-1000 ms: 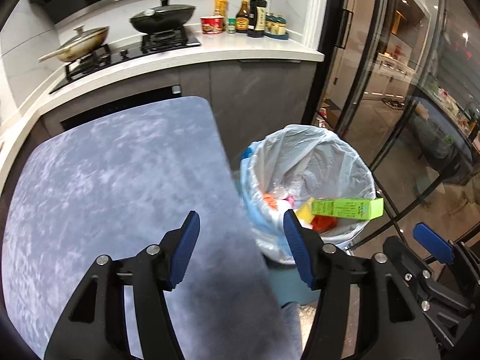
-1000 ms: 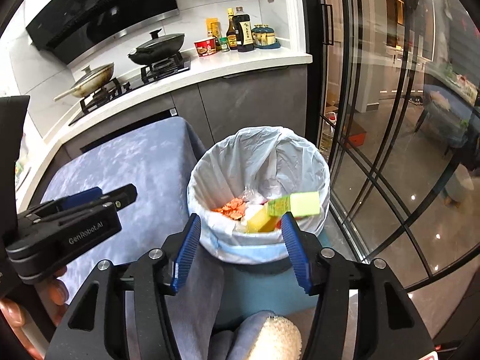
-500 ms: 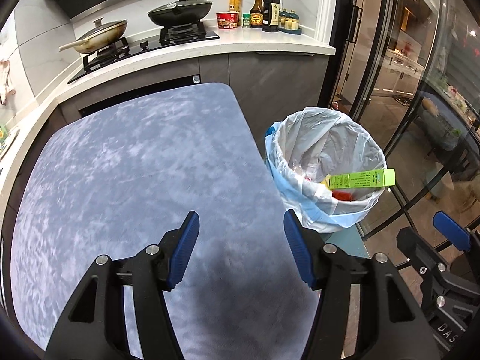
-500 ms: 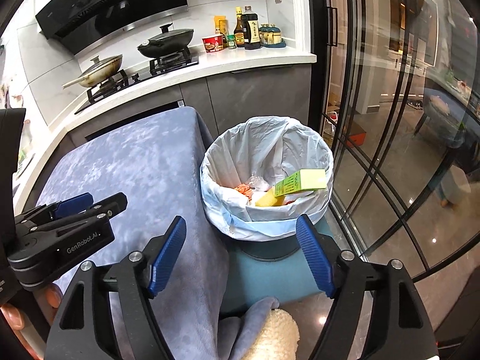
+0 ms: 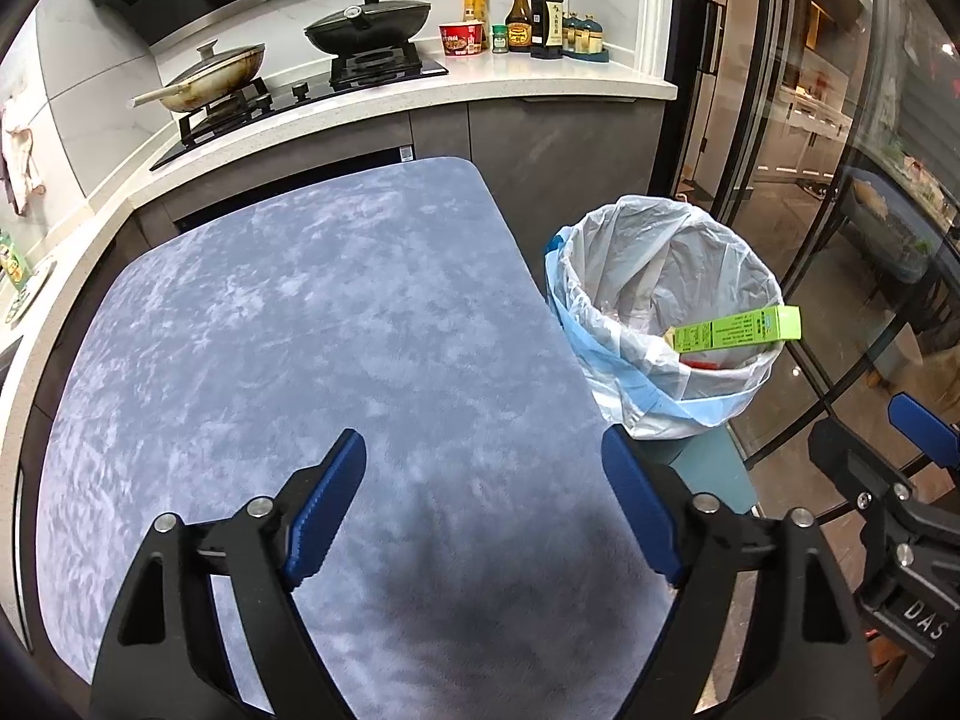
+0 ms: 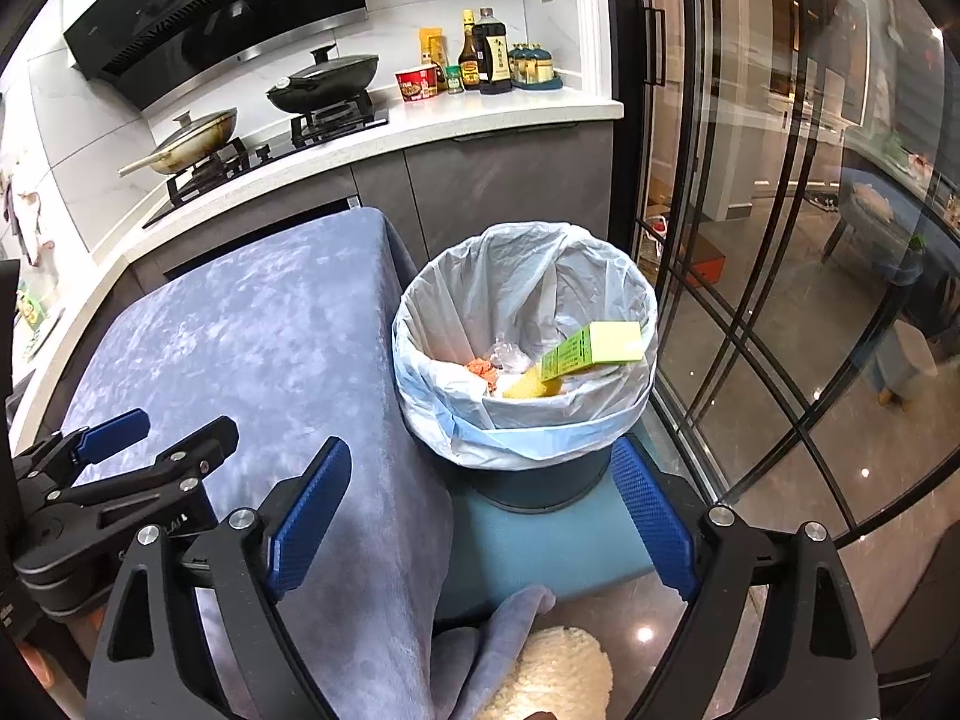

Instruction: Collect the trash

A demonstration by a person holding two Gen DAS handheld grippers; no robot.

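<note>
Blue-clothed bench (image 5: 312, 324) bare. Lined bin (image 6: 528, 354) right of it holds green box (image 6: 594, 348). My left claw (image 5: 483, 504) and right claw (image 6: 489, 510) both empty, jaws opening.

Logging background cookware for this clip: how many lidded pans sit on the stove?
2. A light-coloured pan with a glass lid sits on the left burner; a black lidded pan on the right burner. None seems hidden.
</note>
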